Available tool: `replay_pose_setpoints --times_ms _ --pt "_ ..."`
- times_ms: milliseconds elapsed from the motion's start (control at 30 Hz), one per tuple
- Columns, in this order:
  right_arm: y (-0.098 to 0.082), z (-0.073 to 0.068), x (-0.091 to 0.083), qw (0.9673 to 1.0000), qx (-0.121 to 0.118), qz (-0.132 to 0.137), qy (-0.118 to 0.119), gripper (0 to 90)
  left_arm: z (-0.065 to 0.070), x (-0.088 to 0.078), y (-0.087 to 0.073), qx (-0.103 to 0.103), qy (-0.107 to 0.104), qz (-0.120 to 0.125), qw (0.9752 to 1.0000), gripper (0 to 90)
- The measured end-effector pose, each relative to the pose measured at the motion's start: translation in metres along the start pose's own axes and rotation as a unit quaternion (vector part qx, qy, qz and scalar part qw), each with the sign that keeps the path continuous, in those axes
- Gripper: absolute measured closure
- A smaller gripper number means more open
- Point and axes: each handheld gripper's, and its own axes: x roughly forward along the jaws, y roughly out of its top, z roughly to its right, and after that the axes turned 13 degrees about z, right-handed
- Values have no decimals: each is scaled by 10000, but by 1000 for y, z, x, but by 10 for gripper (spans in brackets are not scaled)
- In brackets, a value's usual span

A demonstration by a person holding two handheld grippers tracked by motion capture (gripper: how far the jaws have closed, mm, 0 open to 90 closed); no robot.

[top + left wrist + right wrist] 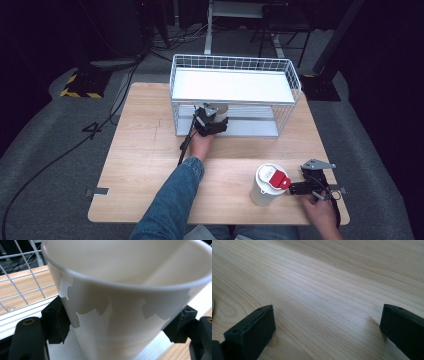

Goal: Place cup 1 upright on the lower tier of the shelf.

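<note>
A plain white paper cup (125, 315) stands between the jaws of my left gripper (120, 323), whose black pads (56, 322) press it from both sides. In the high view this cup (220, 108) sits at the front opening of the wire rack's lower shelf, with the left gripper (213, 121) shut on it. A second white cup with a white lid and red tab (270, 183) stands upright near the table's front right. Just to its right, my right gripper (299, 188) rests low over the wood, and in its own view the right gripper (325, 325) is open with bare table between the jaws.
A white wire rack (235, 63) with a white top tray stands at the back centre of the wooden table (145, 150). The person's denim sleeve reaches up the middle. Cables lie on the dark floor to the left.
</note>
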Motion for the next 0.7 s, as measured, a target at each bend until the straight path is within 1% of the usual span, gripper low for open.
replay_pose_setpoints --times_ms 100,200,267,333,400,533,600,633,700 --pt "0 0 0 10000 -1 1 0 3 0 1 -1 -16 -84 -20 10000 215" --pt "0 0 0 10000 -2 0 0 3 0 1 -1 -73 -76 -10 9999 214" --pt "0 0 0 10000 -1 0 0 3 -1 1 -1 -114 -112 3 9999 207" --pt "0 0 0 10000 0 1 0 3 -2 1 0 -114 -128 24 9999 186" --pt "0 0 0 10000 0 0 0 3 -3 0 1 -170 -115 33 9998 154" --pt "0 0 0 10000 -1 1 1 3 -1 -1 2 -102 -100 9 9999 146" --pt "0 0 0 10000 -1 1 1 3 0 -2 3 -79 -179 15 9998 141" --pt "0 0 0 10000 1 0 0 4 1 -3 4 -80 -186 24 9998 135" --pt "0 0 0 10000 0 1 0 3 2 -4 6 -91 -217 80 9997 106"
